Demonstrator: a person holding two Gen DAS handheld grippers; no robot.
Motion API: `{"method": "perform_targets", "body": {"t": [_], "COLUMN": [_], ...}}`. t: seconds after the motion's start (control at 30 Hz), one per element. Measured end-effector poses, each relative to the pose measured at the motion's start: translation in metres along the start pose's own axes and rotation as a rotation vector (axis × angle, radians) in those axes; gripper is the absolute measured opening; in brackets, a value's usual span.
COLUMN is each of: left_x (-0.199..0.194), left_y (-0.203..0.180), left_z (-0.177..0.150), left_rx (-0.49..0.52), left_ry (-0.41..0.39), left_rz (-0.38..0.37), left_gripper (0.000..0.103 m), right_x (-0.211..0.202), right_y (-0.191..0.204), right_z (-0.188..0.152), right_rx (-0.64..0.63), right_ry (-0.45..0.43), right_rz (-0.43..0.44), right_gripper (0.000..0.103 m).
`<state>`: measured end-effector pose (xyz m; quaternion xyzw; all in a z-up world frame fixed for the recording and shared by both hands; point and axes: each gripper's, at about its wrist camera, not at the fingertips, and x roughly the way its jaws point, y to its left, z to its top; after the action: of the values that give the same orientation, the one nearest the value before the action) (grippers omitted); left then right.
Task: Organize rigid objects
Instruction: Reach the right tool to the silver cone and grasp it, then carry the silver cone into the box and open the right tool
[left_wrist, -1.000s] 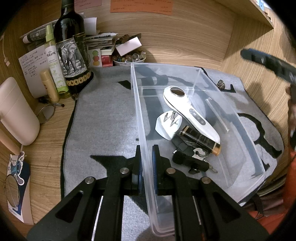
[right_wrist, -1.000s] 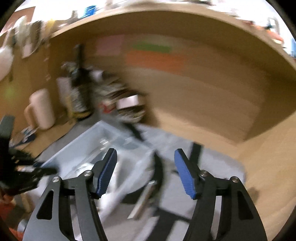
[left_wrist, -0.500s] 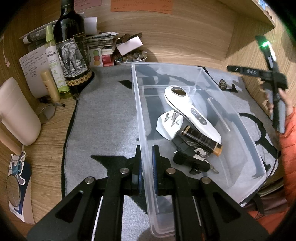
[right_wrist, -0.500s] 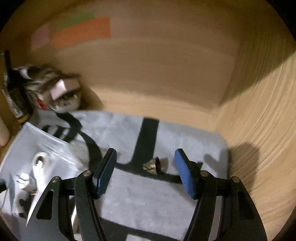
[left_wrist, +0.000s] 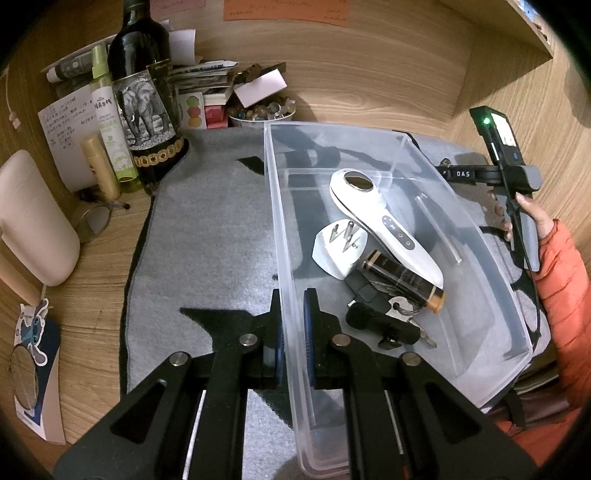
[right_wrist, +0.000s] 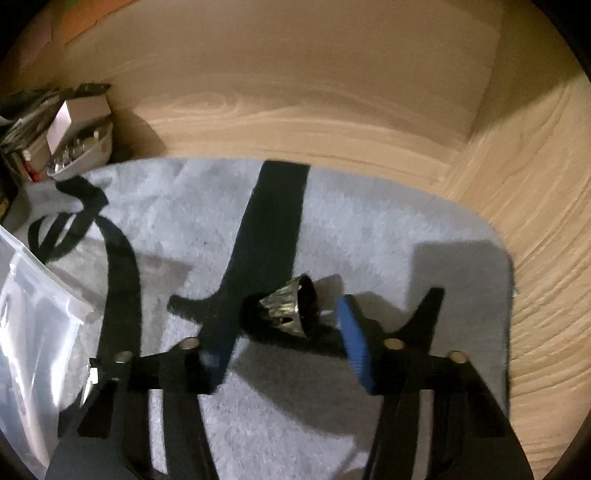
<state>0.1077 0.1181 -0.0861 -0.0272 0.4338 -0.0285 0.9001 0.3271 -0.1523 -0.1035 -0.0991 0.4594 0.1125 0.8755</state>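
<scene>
My left gripper is shut on the left wall of a clear plastic bin standing on the grey mat. In the bin lie a white handheld device, a white plug, a black and gold cylinder and a black car key. A small fluted metal cup lies on its side on the mat to the right of the bin. My right gripper hangs low over it, jaws closing, the cup between the fingers, pads apart from it.
A wine bottle, a spray bottle, a bowl of small stones and paper clutter crowd the back left corner. A white rounded container stands at the left. Wooden walls close the back and right. An orange sleeve reaches in at the right.
The right gripper has swung over and come down to the mat around the metal cup, and its jaws have narrowed. The left gripper and the bin have stayed still.
</scene>
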Motion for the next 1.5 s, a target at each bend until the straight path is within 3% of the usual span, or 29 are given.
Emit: {"method": "perform_targets", "body": {"t": [0.07, 0.33, 1.07, 1.23, 1.5], "left_x": [0.0, 0.0, 0.001, 0.001, 0.001], "left_y": [0.0, 0.0, -0.001, -0.001, -0.001], "left_z": [0.0, 0.0, 0.0, 0.0, 0.0], "left_rx": [0.0, 0.0, 0.003, 0.004, 0.003], "left_ry": [0.0, 0.0, 0.001, 0.001, 0.001], "left_rz": [0.0, 0.0, 0.003, 0.003, 0.003], "left_gripper": [0.009, 0.009, 0.009, 0.009, 0.009], "right_x": [0.001, -0.012, -0.156, -0.166, -0.159], "right_y": [0.0, 0.007, 0.076, 0.097, 0.135], "right_z": [0.0, 0.001, -0.009, -0.019, -0.042], "right_rx": [-0.001, -0.022, -0.209, -0.275, -0.364], "right_ry": [-0.008, -0.037, -0.348, -0.366, -0.321], "right_rz": [0.013, 0.023, 0.147, 0.173, 0.258], "right_gripper": [0.034, 0.034, 0.034, 0.034, 0.034]}}
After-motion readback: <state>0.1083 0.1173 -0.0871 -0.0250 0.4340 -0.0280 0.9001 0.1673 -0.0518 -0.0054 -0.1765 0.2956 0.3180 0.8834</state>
